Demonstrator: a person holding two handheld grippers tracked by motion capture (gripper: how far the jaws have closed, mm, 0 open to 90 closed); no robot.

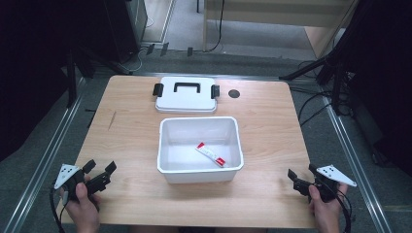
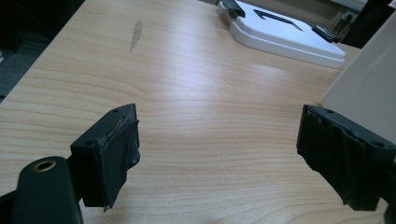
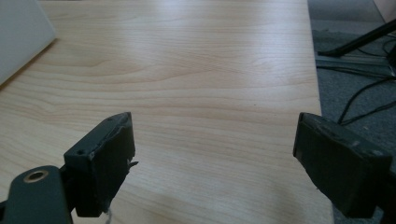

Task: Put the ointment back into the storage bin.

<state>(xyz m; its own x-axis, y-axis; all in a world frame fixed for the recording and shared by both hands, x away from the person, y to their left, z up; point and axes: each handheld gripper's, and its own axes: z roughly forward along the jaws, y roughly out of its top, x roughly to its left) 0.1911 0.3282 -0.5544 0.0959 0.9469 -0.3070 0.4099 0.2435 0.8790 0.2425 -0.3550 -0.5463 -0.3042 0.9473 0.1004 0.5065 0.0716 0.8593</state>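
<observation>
A white plastic box (image 1: 199,171) stands open at the middle of the wooden table, and a white tube with red print (image 1: 211,155) lies on its floor. The box's white lid (image 1: 186,95), with a black handle and black clips, lies flat behind it; the left gripper view shows this lid (image 2: 280,32) far off and the box wall (image 2: 369,88) at the right. My left gripper (image 1: 99,168) rests open at the front left corner with nothing between its jaws (image 2: 217,154). My right gripper (image 1: 302,174) sits open near the front right edge, jaws wide apart and empty (image 3: 215,158).
The table (image 1: 121,136) has a small black round hole (image 1: 234,93) behind the lid's right end. Metal rails run along both sides of the table. Tripod legs and cables (image 3: 359,51) lie on the grey floor to the right.
</observation>
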